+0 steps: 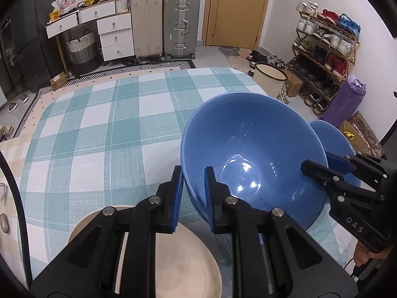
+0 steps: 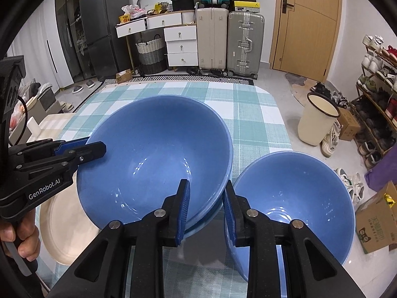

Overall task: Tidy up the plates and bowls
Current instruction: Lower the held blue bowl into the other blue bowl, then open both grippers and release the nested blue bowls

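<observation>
A large blue bowl (image 1: 250, 149) (image 2: 153, 154) sits on the checked tablecloth, apparently nested in another blue dish under it. My left gripper (image 1: 193, 193) straddles its near-left rim, one finger outside and one inside, with a narrow gap; it also shows in the right wrist view (image 2: 96, 149). My right gripper (image 2: 206, 211) straddles the bowl's right rim, its jaws spread and not pressing; it also shows in the left wrist view (image 1: 320, 166). A smaller blue bowl (image 2: 292, 198) (image 1: 332, 136) stands just right of it. A cream plate (image 1: 173, 260) (image 2: 67, 231) lies at the near left.
The table (image 1: 99, 114) with the teal checked cloth stretches away ahead. On the floor to the right stand a cream bucket (image 2: 317, 121), a shoe rack (image 2: 377, 99) and cardboard boxes (image 2: 377, 223). Suitcases (image 2: 230, 39) and drawers (image 2: 181, 42) line the far wall.
</observation>
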Motion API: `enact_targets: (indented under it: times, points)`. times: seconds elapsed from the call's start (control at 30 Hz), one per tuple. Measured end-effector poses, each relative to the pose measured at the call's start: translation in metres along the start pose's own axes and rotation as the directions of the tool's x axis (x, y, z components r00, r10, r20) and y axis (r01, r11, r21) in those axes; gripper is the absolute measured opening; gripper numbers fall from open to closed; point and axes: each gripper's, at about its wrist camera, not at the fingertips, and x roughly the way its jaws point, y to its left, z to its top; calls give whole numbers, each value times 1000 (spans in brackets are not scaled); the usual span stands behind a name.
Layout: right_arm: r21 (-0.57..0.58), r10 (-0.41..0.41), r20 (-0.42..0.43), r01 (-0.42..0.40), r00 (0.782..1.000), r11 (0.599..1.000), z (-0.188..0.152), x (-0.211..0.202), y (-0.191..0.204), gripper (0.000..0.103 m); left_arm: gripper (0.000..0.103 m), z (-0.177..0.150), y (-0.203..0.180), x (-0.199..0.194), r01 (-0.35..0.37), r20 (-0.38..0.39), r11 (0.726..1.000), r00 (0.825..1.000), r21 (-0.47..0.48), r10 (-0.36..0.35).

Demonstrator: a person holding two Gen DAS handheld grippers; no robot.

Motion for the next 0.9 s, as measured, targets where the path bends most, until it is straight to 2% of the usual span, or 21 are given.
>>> enact_targets:
  times: [0.27, 0.6, 0.67, 0.77, 0.9]
  points:
    - [-23, -20, -6, 19, 1000, 1000, -4, 8, 4, 27, 13, -8, 3, 18, 0, -32, 1000, 999, 1, 0]
    - [-52, -73, 11, 74, 997, 996, -11, 10, 6, 29, 14, -9, 1, 25, -5, -31, 1000, 1000, 4, 5]
    - [-54, -84, 23, 85, 996, 995, -13, 8, 6, 31, 17, -11, 3, 25, -1, -38, 1000, 999, -2, 1]
    - [-45, -87, 45, 89, 995, 995, -16, 5, 6, 34, 28, -13, 8, 25, 4, -40, 1000, 999, -24, -5]
    - [25, -45, 93, 42, 995, 999, -19, -6, 0, 39, 43, -16, 11, 17, 33, -29, 998, 999, -45, -34]
